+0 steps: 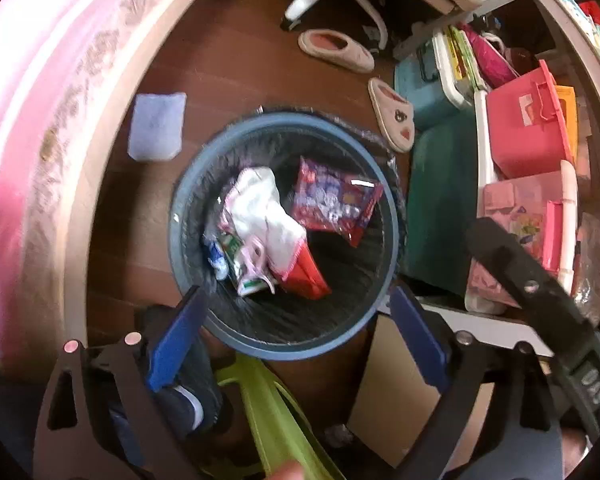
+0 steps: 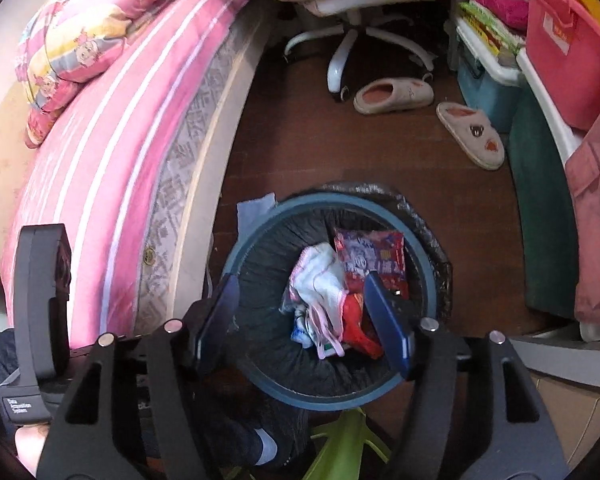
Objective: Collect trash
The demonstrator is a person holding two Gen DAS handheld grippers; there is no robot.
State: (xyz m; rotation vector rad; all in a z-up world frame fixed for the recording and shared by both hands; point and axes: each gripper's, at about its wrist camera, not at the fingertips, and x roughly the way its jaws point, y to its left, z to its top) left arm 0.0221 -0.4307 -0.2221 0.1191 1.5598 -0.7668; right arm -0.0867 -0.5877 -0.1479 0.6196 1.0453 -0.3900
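Both claws hang above the trash bin [image 1: 284, 236], pointing down into it. The left claw [image 1: 296, 308] is spread wide with nothing between its blue fingers [image 1: 172, 344], its tips at the lower rim of the bin. The right claw [image 2: 304, 308] is likewise spread and empty, one blue finger [image 2: 388, 320] lying across the red packet in that view. The bin, lined with a black bag, sits at the centre of the left wrist view and low centre of the right wrist view [image 2: 328, 300]. Inside it lie a crumpled white wrapper [image 1: 264, 216], a red snack bag [image 1: 336, 200] toward the upper right, and a red packet [image 1: 308, 276] lower down. The left wrist view alone shows a pale blue cloth [image 1: 156, 128] on the wooden floor at upper left of the bin, and a green object [image 1: 276, 412] at the bottom. The right wrist view alone shows the pink bed [image 2: 120, 152] with a folded quilt [image 2: 76, 40] at upper left. Two slippers [image 2: 472, 136] lie above the bin, near the chair base [image 2: 360, 48].
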